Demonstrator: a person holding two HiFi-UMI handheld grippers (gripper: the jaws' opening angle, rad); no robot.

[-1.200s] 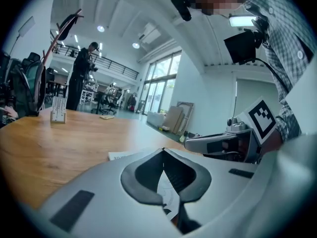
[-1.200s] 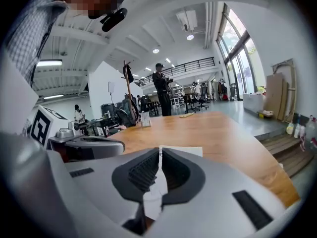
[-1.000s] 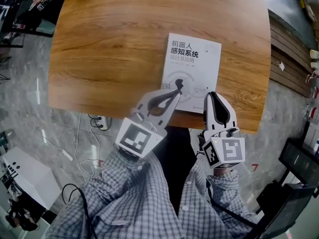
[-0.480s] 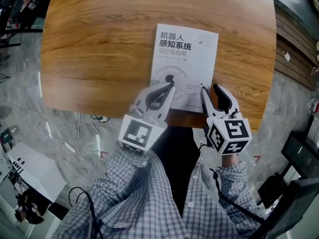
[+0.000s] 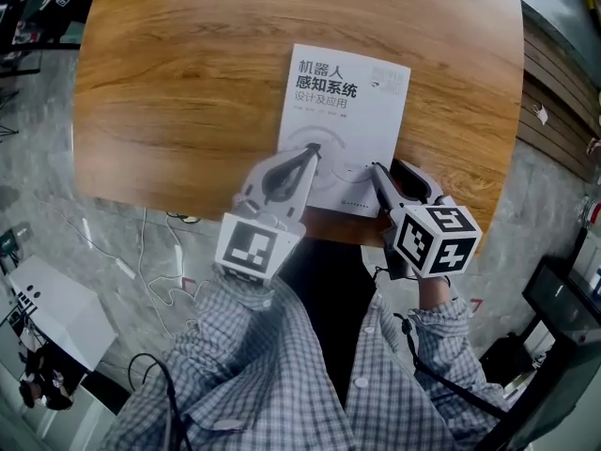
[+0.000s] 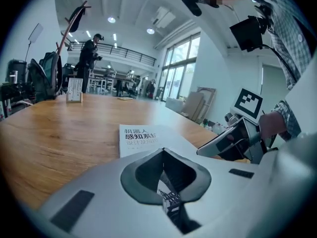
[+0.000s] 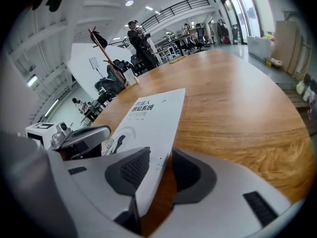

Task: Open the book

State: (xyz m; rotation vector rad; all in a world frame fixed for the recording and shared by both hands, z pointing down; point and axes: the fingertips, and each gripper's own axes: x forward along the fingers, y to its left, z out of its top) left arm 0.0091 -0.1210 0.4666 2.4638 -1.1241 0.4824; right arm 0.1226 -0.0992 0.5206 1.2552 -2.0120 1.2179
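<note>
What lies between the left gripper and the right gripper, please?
In the head view, the lower part of the closed book's white cover fills that gap. The right gripper's fingers have just been opening, with the book's edge between them.

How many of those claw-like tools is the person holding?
2. The left gripper, jaws shut, points at the white book's front cover; the right gripper, its jaws just opened, straddles the book's near right corner by the wooden table's edge.
</note>
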